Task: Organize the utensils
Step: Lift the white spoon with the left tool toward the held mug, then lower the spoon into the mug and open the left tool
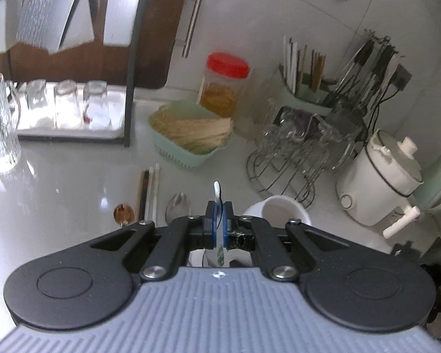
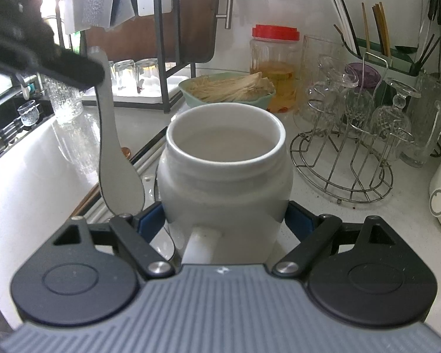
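From the left wrist view, the left gripper [image 1: 219, 220] has its blue fingers [image 1: 210, 220] drawn almost together, pinching the thin handle of a white spoon [image 1: 217, 189], which shows edge-on and sticks up past the fingertips. Just right of the fingers stands the white jar [image 1: 279, 210], mouth open, on the pale table [image 1: 58, 182]. Left of the fingers a metal spoon [image 1: 178, 204] lies on the table, next to it a bundle of chopsticks [image 1: 150, 188], and further left a small copper-coloured spoon bowl [image 1: 123, 213]. Behind them sits a green basket [image 1: 188, 144] of pale strands, a red-lidded jar [image 1: 225, 85], a wire rack of glasses [image 1: 297, 153] and a white cooker [image 1: 379, 182].

From the right wrist view, the right gripper [image 2: 225, 220] has its fingers [image 2: 298, 223] spread wide on either side of the white jar [image 2: 225, 176], touching its lower body and gripping it. The jar stands upright on the table [image 2: 323, 206], its inside bare as far as can be seen. To its left the white spoon [image 2: 119, 164] hangs bowl down, its handle clamped in the dark left gripper [image 2: 73, 69] at the upper left; the bowl is beside the jar, outside the rim. Chopsticks [image 2: 150, 150] lie on the table behind the spoon. The wire rack [image 2: 347, 158] stands to the right of the jar.
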The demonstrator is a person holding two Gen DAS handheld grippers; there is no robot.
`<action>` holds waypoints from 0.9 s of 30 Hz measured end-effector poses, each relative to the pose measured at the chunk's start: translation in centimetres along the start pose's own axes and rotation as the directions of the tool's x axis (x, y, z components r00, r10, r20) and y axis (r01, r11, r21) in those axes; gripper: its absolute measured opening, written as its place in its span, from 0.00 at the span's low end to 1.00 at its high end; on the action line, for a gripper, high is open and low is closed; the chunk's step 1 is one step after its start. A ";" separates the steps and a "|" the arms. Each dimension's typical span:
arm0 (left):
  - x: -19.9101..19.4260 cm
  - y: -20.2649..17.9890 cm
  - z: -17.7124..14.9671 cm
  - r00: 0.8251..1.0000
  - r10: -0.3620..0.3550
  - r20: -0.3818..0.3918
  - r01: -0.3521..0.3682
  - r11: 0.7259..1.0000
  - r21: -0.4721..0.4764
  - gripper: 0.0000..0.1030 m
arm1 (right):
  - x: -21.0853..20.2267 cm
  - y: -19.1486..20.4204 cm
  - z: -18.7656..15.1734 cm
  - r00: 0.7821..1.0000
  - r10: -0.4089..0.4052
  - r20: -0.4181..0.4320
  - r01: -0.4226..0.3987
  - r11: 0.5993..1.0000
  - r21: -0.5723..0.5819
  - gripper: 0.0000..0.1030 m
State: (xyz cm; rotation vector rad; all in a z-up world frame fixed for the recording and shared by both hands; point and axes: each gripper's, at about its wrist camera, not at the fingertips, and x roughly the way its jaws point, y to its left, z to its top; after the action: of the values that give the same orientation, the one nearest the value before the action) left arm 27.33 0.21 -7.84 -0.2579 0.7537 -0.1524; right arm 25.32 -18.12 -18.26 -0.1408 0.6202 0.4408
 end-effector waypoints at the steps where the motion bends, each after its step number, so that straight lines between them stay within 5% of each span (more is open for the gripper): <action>1: -0.5 -0.2 0.3 1.000 -0.003 0.008 0.003 1.000 0.007 0.04 | 0.0 0.0 0.0 1.000 0.001 0.000 -0.001 1.000 -0.001 0.88; 16: -6.0 -5.0 5.3 0.983 -0.116 0.144 0.104 0.991 0.088 0.04 | 0.1 -0.1 0.0 1.000 0.003 0.007 -0.003 1.000 -0.002 0.88; 27: -1.4 -6.5 4.0 0.987 -0.148 0.059 0.141 0.984 0.110 0.04 | 0.0 -0.1 0.0 1.000 0.008 0.009 -0.008 1.000 -0.015 0.88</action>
State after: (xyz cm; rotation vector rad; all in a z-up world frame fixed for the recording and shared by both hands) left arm 28.78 -5.02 -2.27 -0.2159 0.6576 -0.3194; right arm 25.38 -18.19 -18.30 -0.1507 0.6088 0.4540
